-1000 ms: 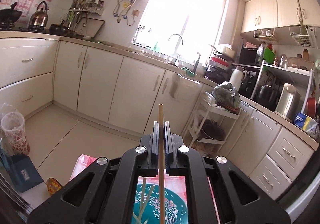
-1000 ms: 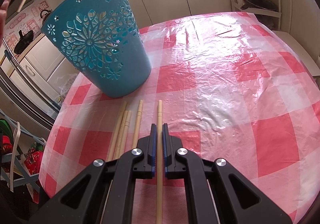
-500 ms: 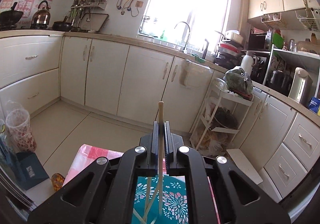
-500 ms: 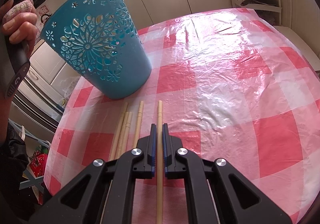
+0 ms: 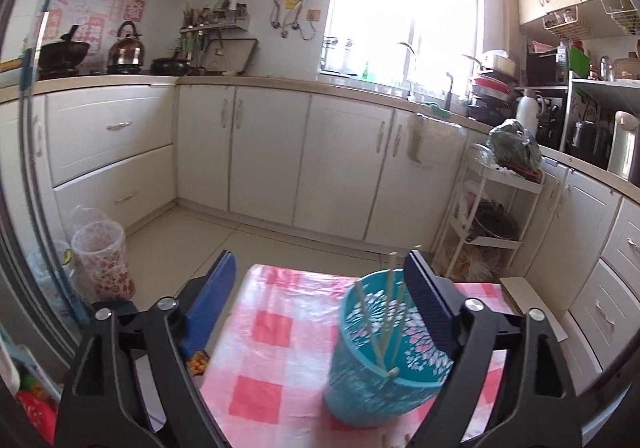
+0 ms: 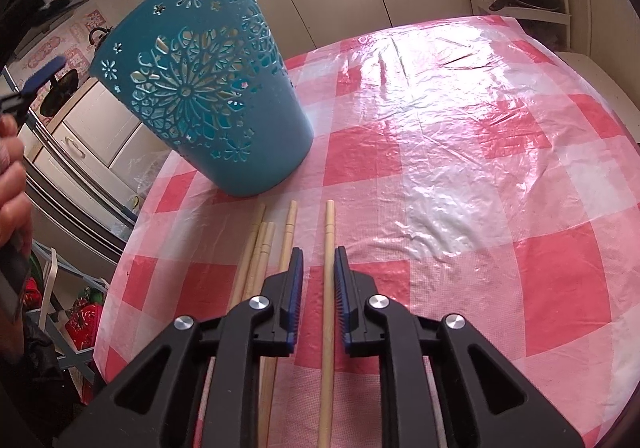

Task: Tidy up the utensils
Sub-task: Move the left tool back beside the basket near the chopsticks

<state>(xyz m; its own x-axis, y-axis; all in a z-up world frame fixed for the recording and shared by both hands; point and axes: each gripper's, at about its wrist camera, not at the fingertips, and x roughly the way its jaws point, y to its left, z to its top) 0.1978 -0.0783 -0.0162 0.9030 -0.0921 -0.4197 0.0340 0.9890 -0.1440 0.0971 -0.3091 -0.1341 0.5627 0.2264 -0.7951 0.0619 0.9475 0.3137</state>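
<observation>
Holder: one teal plastic basket (image 6: pixel 208 88) with cut-out flower patterns stands upright at the far left of the table (image 6: pixel 500 152), which wears a red-and-white checked cloth under clear plastic.
Chopsticks in holder: seen from the left wrist view, about four wooden sticks (image 5: pixel 386 322) lean inside the basket (image 5: pixel 360 380), their tips rising above the far rim; the exact count is hard to read where they cross.
Chopsticks on table: four lie side by side just near of the basket, pointing toward it. Three form the left group (image 6: pixel 260 248), two of them touching each other; the fourth chopstick (image 6: pixel 329 268) lies a little to their right.
Left gripper (image 5: pixel 320 300): one, hovering over the near side of the basket, jaws spreading wide with nothing between the pads; the right pad overlaps the basket's rim in the view.
Right gripper (image 6: pixel 318 280): one, angled down at the table, jaws opening, a narrow gap on either side of the fourth chopstick that runs between them; the pads do not press it.
Hand (image 6: pixel 10 184): one, at the left edge of the right wrist view, wrapped around a dark handle.
Surroundings: cream kitchen cabinets (image 5: pixel 280 152) along the far wall.
</observation>
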